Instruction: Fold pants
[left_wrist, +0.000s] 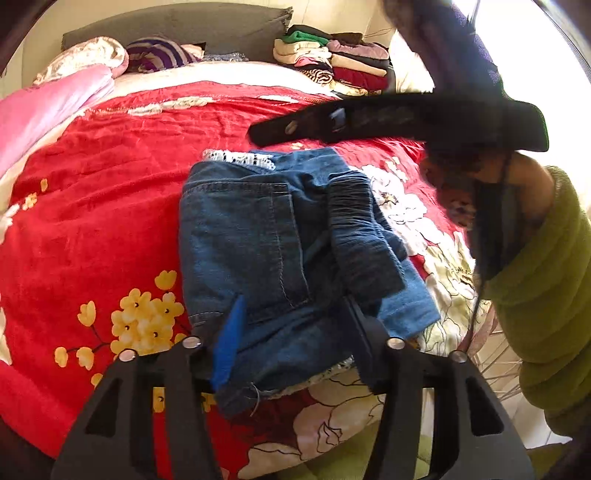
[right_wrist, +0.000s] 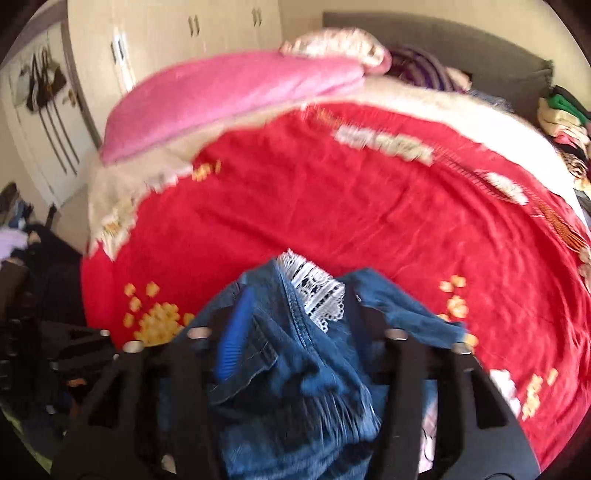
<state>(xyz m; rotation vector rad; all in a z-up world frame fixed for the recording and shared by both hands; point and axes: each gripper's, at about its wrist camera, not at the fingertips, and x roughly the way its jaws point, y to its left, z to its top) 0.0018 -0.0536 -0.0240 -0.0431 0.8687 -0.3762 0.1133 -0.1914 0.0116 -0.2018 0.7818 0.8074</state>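
1. The folded denim pants (left_wrist: 273, 254), trimmed with white lace (left_wrist: 240, 158), lie on the red floral blanket (left_wrist: 92, 221), filling the left wrist view from centre to 6 o'clock.
2. The left gripper (left_wrist: 291, 325) stands about half open; the pants' near edge lies between its fingers, pads not pressing.
3. The right gripper (right_wrist: 295, 325), blurred, is about half open with bunched denim (right_wrist: 295, 387) between its fingers; I cannot tell whether the pads press it.
4. At 1 o'clock sits a stack of folded clothes (left_wrist: 332, 62); at 10 o'clock, a pink pillow (left_wrist: 48, 107).
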